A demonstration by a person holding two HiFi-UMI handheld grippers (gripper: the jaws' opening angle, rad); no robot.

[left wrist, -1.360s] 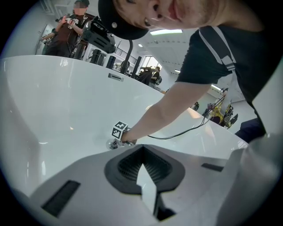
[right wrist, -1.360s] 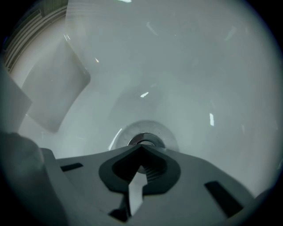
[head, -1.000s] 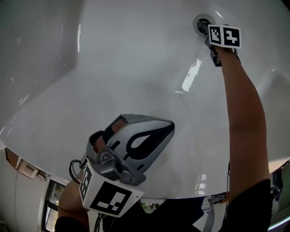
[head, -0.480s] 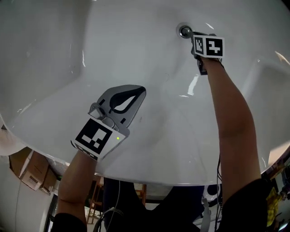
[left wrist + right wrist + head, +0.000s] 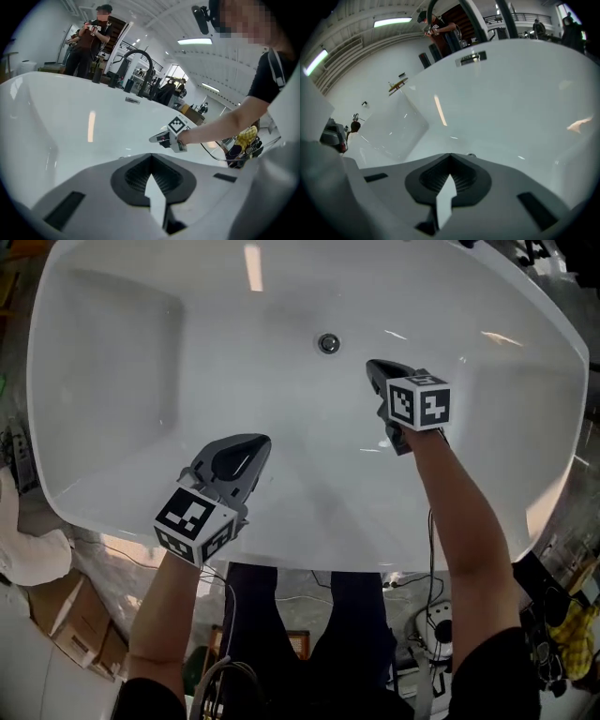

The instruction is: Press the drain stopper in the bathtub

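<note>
Stopper (image 5: 328, 343) in tub (image 5: 112, 352) untouched; right claw (image 5: 377, 368) near it, left claw (image 5: 255, 444) farther, both pressed together, empty; pressing unconfirmed.

One white bathtub (image 5: 141, 362), with one round drain stopper (image 5: 328, 343) in its floor. Two grippers: one left gripper (image 5: 255, 444), one right gripper (image 5: 377, 368). One bystander (image 5: 91, 40) stands beyond.

Head view high over bathtub (image 5: 309, 427), facing down; gripper views low inside it.
</note>
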